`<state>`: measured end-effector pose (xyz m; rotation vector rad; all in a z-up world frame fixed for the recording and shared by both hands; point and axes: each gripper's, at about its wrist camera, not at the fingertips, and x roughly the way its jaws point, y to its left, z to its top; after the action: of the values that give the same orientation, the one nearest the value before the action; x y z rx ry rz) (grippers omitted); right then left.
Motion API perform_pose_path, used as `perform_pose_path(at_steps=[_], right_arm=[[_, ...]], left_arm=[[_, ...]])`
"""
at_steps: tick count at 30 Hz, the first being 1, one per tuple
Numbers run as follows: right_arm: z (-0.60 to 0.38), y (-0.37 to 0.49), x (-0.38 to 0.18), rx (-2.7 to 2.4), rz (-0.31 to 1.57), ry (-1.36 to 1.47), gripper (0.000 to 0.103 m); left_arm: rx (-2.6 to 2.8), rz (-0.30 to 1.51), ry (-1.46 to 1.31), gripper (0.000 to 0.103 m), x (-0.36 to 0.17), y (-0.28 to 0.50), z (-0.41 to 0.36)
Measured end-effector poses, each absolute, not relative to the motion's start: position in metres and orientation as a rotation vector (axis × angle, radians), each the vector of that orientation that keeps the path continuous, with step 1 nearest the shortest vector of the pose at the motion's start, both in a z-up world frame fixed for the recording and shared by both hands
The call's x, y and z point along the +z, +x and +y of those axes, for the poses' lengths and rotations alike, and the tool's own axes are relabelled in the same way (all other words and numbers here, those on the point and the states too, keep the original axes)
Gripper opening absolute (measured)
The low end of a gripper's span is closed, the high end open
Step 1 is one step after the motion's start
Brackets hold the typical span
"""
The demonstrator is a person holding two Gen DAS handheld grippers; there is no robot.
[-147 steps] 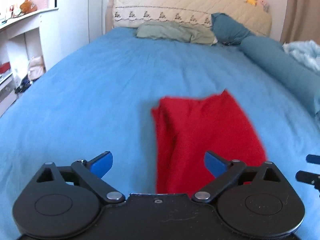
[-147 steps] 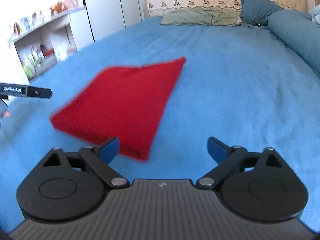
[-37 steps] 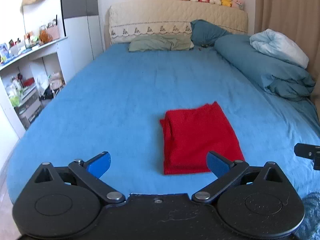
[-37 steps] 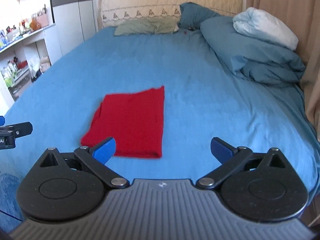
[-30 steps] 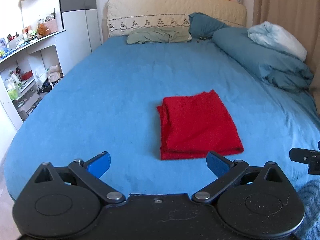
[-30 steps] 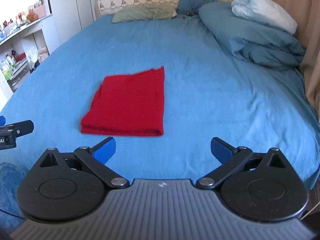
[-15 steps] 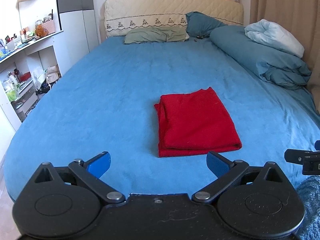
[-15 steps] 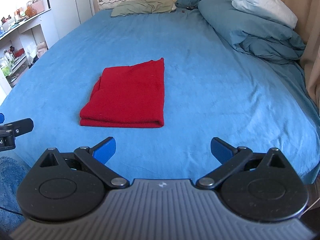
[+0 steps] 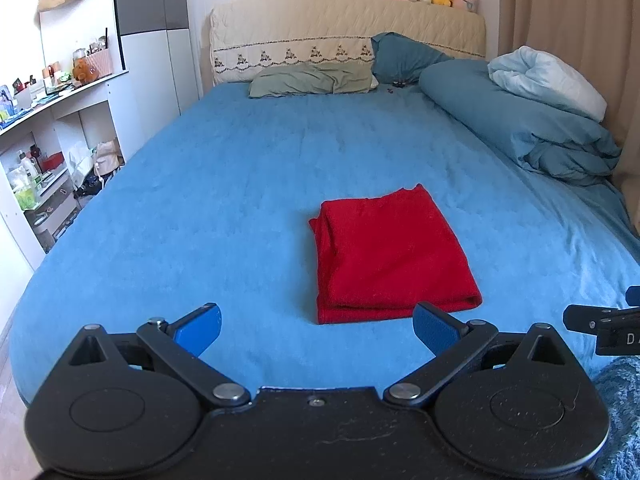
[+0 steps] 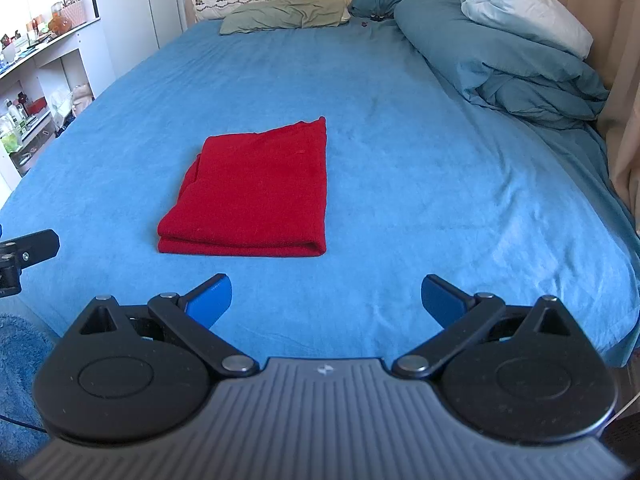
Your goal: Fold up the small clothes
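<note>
Two blue-tipped fingers of the left hand-held gripper [image 9: 316, 326] stand wide apart in the left wrist view, holding nothing, above the near edge of the bed [image 9: 224, 184]. The folded red cloth [image 9: 390, 254] lies flat on the blue sheet, just beyond the right fingertip, right of the bed's middle. Its layered edges show along its left side and near edge; what kind of garment it is cannot be made out. At the right edge, part of the right hand-held gripper [image 9: 600, 326] pokes in, cut off by the frame.

In the right wrist view, the right hand-held gripper [image 10: 326, 296] is likewise spread wide and empty, short of the red cloth [image 10: 256, 196], which lies left of centre. The rolled duvet [image 10: 508, 52] fills the far right side of the bed [image 10: 440, 160]. At the left edge, only a black piece of the left hand-held gripper [image 10: 28, 246] shows.
</note>
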<state>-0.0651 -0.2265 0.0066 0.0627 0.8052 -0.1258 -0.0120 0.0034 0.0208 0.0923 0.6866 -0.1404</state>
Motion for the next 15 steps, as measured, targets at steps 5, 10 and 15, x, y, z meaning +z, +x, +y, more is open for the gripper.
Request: perform_pose_path(at_steps=[5, 10, 15], right_arm=[[-0.2258, -0.0652, 0.0065, -0.126, 0.805, 0.062, 0.103], [-0.2265, -0.0652, 0.0065, -0.126, 0.804, 0.063, 0.103], [-0.2255, -0.0656, 0.0067, -0.130, 0.803, 0.063, 0.103]], left_arm=[[-0.141, 0.674, 0.094, 0.103, 0.0236, -0.0135, 0.0022], [-0.141, 0.666, 0.103, 0.103, 0.0242, -0.0154, 0.0002], [-0.145, 0.665, 0.103, 0.103, 0.0247, -0.0153, 0.0013]])
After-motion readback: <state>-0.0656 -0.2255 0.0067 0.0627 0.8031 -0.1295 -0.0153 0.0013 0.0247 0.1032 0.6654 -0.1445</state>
